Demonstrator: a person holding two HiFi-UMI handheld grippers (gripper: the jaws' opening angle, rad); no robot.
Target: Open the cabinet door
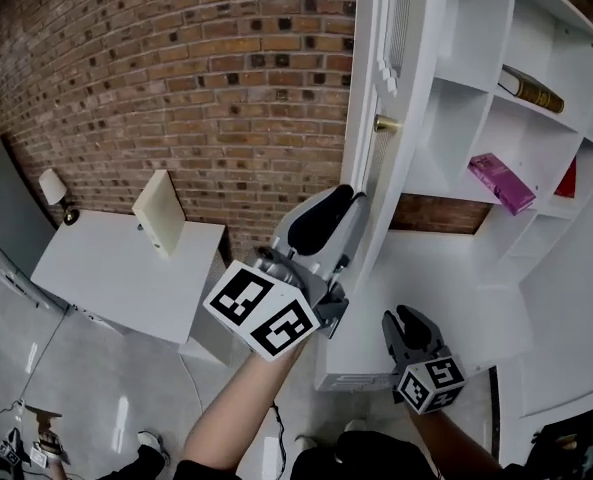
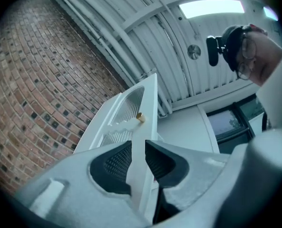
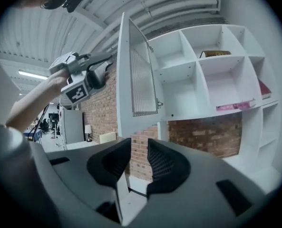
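Observation:
The white cabinet door (image 1: 374, 58) stands swung open, edge-on to me, with a small brass knob (image 1: 386, 124) on it. My left gripper (image 1: 352, 196) is at the door's free edge below the knob. Its jaws are a narrow gap apart. In the left gripper view the door (image 2: 131, 103) and knob (image 2: 140, 117) rise above the jaws, and the door's edge lines up with the gap of the left gripper (image 2: 138, 160). In the right gripper view, the left gripper (image 3: 107, 70) sits just off the door (image 3: 124, 80). My right gripper (image 1: 408, 320) hangs lower, slightly open and empty.
Open white shelves hold a book (image 1: 532, 90), a pink box (image 1: 501, 182) and something red (image 1: 568, 180). A white counter (image 1: 446, 288) runs below them. At the left are a brick wall (image 1: 176, 68), a white desk (image 1: 126, 268), a cream panel (image 1: 159, 213) and a lamp (image 1: 52, 188).

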